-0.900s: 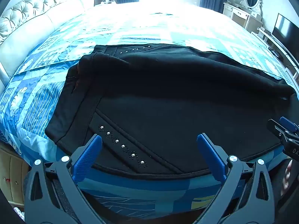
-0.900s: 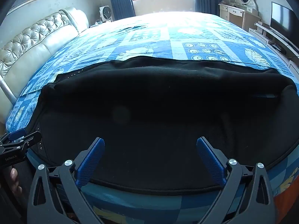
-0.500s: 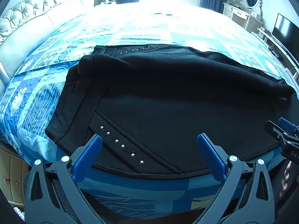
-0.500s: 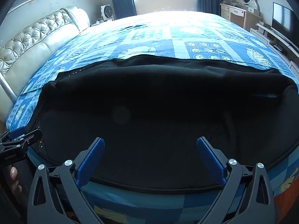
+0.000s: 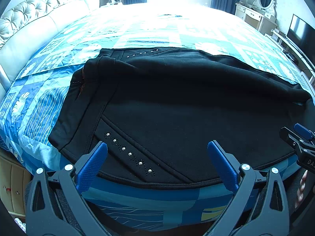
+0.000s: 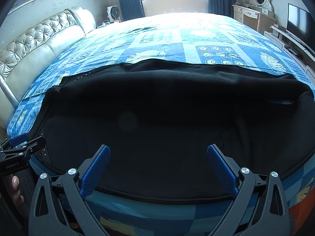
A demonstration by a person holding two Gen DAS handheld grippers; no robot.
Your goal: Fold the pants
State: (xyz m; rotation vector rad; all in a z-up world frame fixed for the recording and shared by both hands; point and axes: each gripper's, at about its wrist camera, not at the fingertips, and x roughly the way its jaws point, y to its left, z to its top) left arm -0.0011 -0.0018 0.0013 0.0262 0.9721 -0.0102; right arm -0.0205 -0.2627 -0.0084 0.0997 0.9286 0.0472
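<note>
I have the black pants spread across the near part of the bed, lying sideways to me with the waistband at the left and the legs running off to the right, one leg laid over the other, so the lengthwise fold looks done already. The near hem sits right along the mattress edge, which keeps the cloth within easy reach of both tools. On the left, the line of studs along the pocket seam marks the hip end. My left gripper hovers above that end, tilted down, its blue fingers spread wide with nothing between them and no contact with the fabric. Further right, my right gripper hangs over the leg section the same way, jaws fully apart and empty. I hold both apart like this, I judge, so that each can take its own stretch of the near edge for the next fold
</note>
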